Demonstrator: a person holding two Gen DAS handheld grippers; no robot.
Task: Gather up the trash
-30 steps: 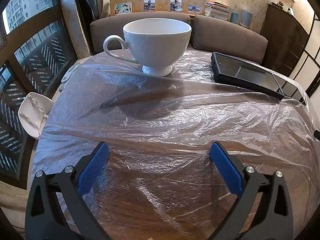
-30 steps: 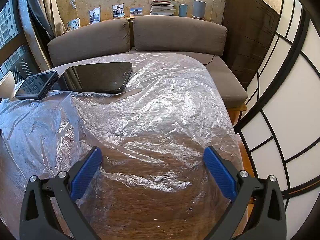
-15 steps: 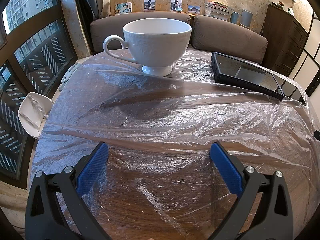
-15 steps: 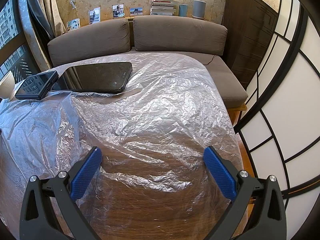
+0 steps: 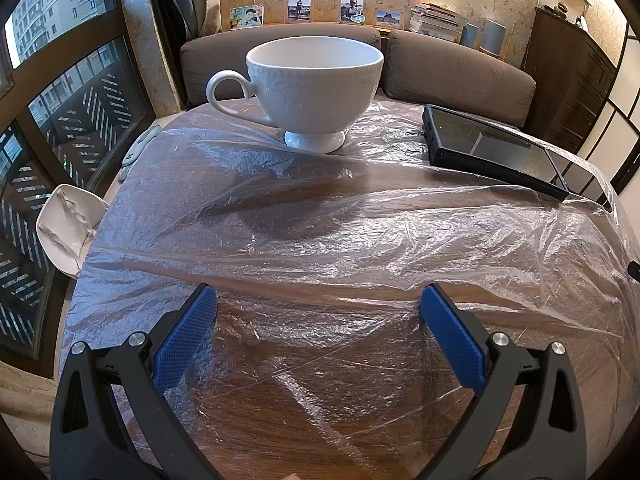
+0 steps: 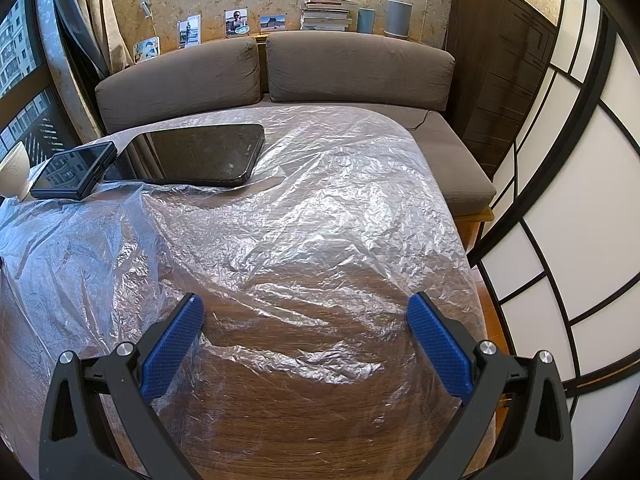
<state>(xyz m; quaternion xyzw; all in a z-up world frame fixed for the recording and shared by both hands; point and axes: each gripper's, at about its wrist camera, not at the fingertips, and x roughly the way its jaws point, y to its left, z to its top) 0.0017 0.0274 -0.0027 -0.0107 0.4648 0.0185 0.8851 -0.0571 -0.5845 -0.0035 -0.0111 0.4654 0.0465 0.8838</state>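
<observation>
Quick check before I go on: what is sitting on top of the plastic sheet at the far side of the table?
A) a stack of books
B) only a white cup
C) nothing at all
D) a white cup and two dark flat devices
D: the white cup stands on the plastic sheet, and the smaller dark device lies beside the larger dark tablet, both on the sheet's far part.

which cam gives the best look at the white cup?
Left wrist. The white cup stands whole and near centre on the plastic sheet, with handle, rim and foot all visible. The right wrist view catches only a sliver of it at the left edge, beside the smaller black device.
</observation>
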